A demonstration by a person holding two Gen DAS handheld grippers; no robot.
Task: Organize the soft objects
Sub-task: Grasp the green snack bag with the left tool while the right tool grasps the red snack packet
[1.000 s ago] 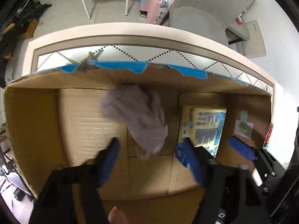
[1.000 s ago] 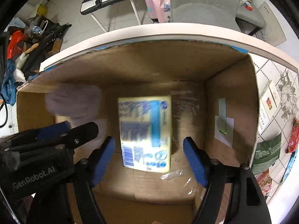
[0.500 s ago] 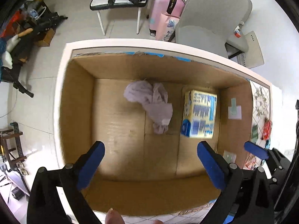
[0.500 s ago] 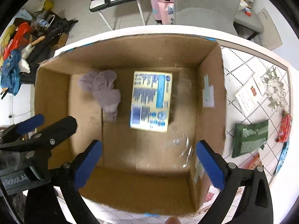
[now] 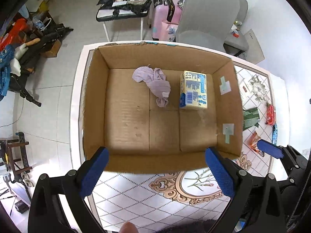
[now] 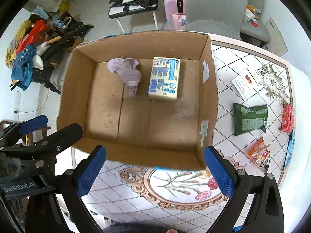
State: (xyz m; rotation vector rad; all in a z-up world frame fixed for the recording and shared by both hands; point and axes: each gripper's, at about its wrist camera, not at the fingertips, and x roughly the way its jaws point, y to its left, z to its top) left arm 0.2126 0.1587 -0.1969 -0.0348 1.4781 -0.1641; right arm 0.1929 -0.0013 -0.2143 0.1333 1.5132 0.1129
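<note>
An open cardboard box [image 5: 95, 104] [image 6: 73, 89] stands on a patterned table. On its floor lie a crumpled lilac cloth [image 5: 153, 84] [image 6: 127, 72] and, to its right, a yellow-and-blue soft pack [image 5: 194, 90] [image 6: 165, 78]. My left gripper [image 5: 156, 171] hangs high over the box's near edge, open and empty. My right gripper [image 6: 155, 169] is also open and empty above that near edge. The left gripper's black arm [image 6: 40, 141] shows at the left of the right wrist view.
On the table right of the box lie a green packet [image 6: 249, 118], a white carton [image 6: 245, 82], a red packet [image 6: 287, 120] and an orange snack bag [image 6: 259, 152]. A grey chair [image 5: 208, 17], a pink suitcase [image 5: 165, 13] and floor clutter stand beyond the table.
Both grippers opened wide, letting go of the lilac cloth and the yellow pack. Both then rose out of the box and drew back toward its near edge.
</note>
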